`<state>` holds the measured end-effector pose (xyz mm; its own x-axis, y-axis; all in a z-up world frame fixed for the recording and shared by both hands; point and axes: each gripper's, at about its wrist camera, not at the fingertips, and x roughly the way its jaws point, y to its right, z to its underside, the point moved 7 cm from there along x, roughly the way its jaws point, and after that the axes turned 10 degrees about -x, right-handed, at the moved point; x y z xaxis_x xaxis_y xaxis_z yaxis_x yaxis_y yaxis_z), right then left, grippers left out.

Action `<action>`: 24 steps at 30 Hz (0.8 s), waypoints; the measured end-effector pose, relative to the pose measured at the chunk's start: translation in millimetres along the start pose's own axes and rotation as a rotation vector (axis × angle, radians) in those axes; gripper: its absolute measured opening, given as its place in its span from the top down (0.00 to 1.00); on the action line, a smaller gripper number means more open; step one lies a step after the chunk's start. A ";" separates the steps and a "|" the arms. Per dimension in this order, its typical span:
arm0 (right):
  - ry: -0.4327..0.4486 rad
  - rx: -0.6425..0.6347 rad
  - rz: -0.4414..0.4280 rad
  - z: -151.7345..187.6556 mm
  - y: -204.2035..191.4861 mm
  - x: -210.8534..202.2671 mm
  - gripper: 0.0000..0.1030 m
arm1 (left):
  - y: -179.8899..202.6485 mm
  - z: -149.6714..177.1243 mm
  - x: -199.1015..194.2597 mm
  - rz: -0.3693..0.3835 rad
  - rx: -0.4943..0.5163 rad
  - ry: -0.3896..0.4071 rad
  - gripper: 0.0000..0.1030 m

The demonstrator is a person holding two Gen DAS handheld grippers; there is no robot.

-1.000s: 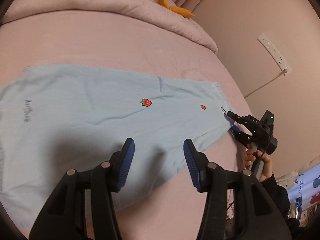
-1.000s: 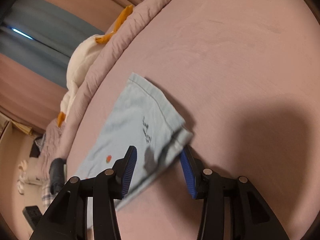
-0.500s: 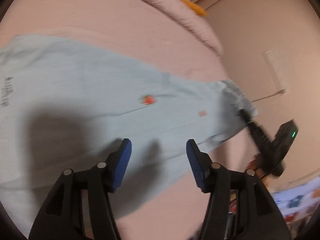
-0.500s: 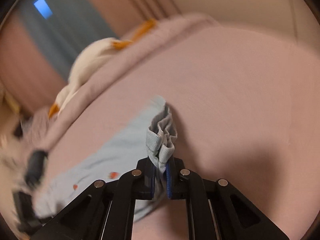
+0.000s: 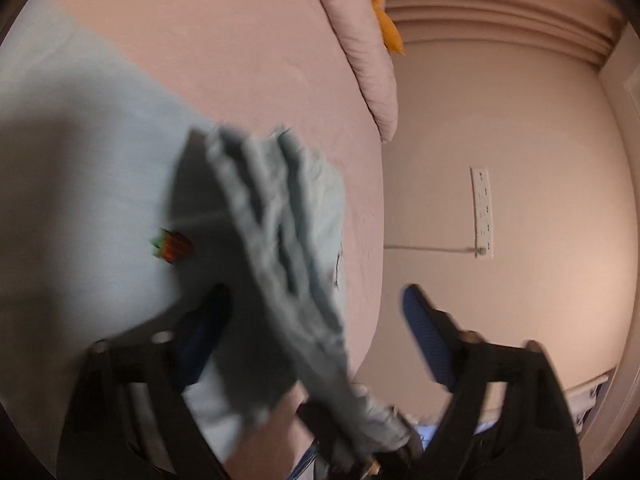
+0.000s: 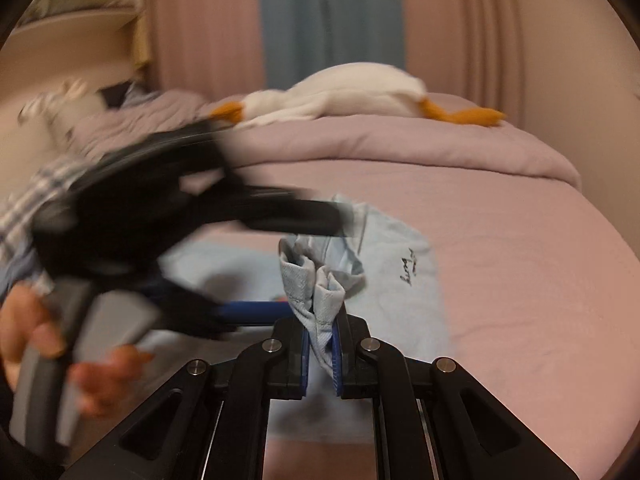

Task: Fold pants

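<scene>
Light blue pants (image 5: 80,184) with small strawberry prints lie on the pink bed (image 5: 240,40). My right gripper (image 6: 320,354) is shut on a bunched hem corner of the pants (image 6: 316,292) and holds it lifted above the sheet. The rest of the leg lies flat in the right wrist view (image 6: 404,280). My left gripper (image 5: 316,332) is open, and the lifted bunch of cloth (image 5: 280,240) hangs between its fingers, blurred. In the right wrist view the left gripper (image 6: 312,264) reaches in from the left, blurred, level with the bunched cloth.
A folded pink duvet (image 6: 360,148) lies across the far end of the bed with a white plush goose (image 6: 344,92) on it. A wall (image 5: 500,160) with a white power strip (image 5: 482,212) stands close beside the bed's edge.
My right gripper shut on the hem corner and lifted it up. My left gripper swung right toward the lifted cloth, which now hangs between its open fingers.
</scene>
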<state>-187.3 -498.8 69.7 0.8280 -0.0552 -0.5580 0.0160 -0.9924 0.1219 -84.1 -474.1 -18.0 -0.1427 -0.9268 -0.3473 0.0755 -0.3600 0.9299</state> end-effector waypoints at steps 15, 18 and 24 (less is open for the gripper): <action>-0.047 -0.204 -0.066 -19.3 -78.4 1.0 0.91 | 1.5 -14.7 -107.8 -0.271 0.352 0.218 0.94; -0.056 -0.226 -0.109 -19.9 -101.2 6.8 0.91 | -22.5 -28.8 -121.1 -0.348 0.362 0.233 0.93; -0.197 -0.234 -0.206 3.5 -133.4 39.6 0.73 | -56.0 -50.8 -160.5 -0.444 0.270 0.311 0.58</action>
<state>-158.7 -369.0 28.5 0.6704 0.1009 -0.7351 0.3179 -0.9342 0.1617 -15.3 -310.6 -20.5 0.1948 -0.6966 -0.6905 -0.1845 -0.7174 0.6718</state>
